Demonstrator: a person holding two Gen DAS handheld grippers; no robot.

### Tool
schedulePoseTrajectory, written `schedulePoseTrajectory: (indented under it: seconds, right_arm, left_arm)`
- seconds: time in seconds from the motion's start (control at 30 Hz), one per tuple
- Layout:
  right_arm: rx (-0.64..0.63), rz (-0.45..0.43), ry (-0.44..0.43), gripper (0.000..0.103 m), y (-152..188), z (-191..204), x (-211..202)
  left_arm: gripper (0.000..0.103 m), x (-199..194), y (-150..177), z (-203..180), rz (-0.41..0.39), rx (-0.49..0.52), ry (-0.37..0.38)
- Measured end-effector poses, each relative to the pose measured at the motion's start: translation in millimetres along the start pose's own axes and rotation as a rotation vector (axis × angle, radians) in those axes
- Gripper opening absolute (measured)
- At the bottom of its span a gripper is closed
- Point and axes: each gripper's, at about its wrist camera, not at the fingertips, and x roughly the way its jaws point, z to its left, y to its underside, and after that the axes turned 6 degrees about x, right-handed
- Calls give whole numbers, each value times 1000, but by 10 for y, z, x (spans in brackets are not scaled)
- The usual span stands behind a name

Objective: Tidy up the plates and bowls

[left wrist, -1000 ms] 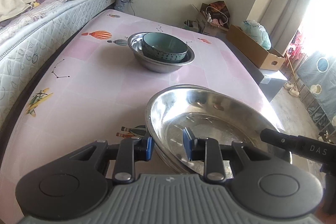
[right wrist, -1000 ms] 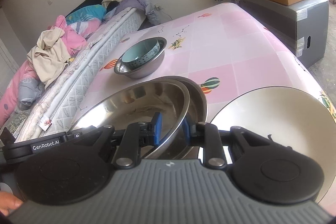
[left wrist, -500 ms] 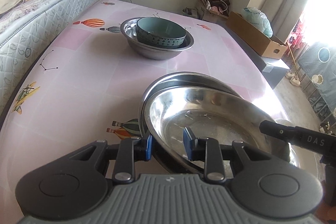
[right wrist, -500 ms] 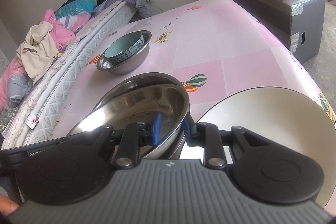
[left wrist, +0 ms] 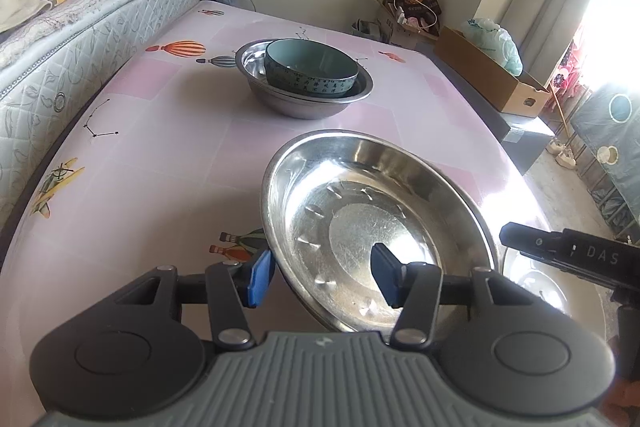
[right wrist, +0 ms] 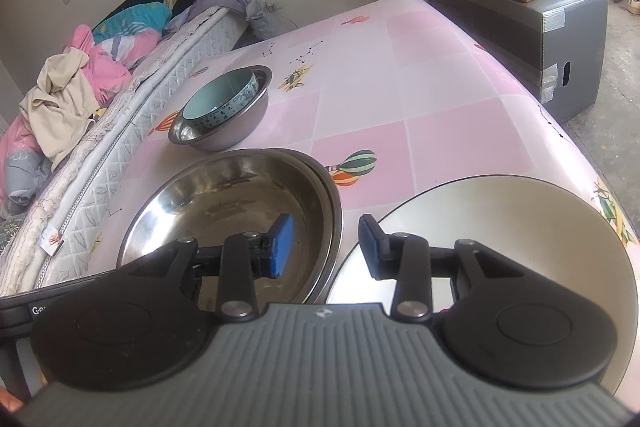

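Opening on both sides: left gripper jaws are spreading, straddling the near-left rim of the top steel plate, pads clear of the metal. Right gripper jaws are also spreading, straddling the same plate's right rim, no contact visible. That plate sits nested on a second steel plate whose edge shows just outside it, both resting on the pink tablecloth. A wide pale round plate lies just right of the stack. Farther back, a teal ceramic bowl sits inside a steel basin, well apart from the plates. Mattress runs along the table's left edge.
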Motion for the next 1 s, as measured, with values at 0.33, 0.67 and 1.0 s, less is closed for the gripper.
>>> schedulePoseTrajectory:
  seconds: [0.33,0.67,1.0]
  right_arm:
    - [7,-12,-7,41,18,-31,-105]
    - [43,5,-27,42,50,-93,-132]
    - [74,-8,-5,43,43,-220,-161]
  left_arm:
    - [58,-190,53,26,-54,-9,-7]
    - [64,66,-22,-163,31,38,-37]
    - [70,-44,-20,-164,-15,86,-92]
